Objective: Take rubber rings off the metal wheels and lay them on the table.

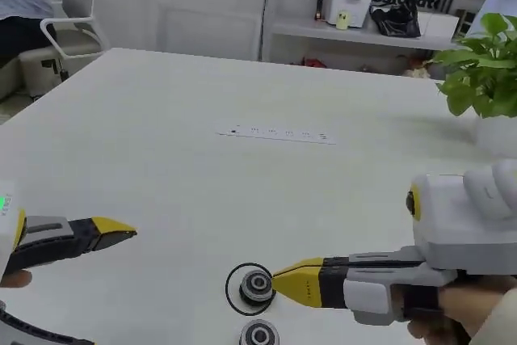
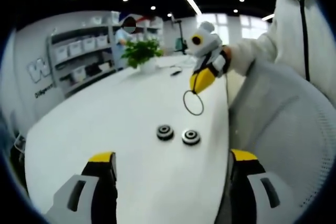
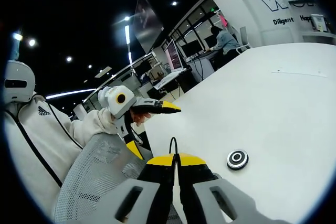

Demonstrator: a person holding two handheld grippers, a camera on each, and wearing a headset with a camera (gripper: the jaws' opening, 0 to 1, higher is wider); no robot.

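Your right gripper [image 1: 279, 283] pinches the rubber ring [image 2: 193, 103], lifted near the metal wheels [image 2: 165, 132] | left gripper [image 2: 172, 156] jaws spread wide, empty | risk: release high and it rolls off the table [image 1: 242, 86].

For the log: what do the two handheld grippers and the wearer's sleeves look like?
Both the left gripper and right gripper have pointed yellow tips on black jaws and pale grey bodies. The left carries a small green light. The sleeve is cream-white; the top has a dark drawcord.
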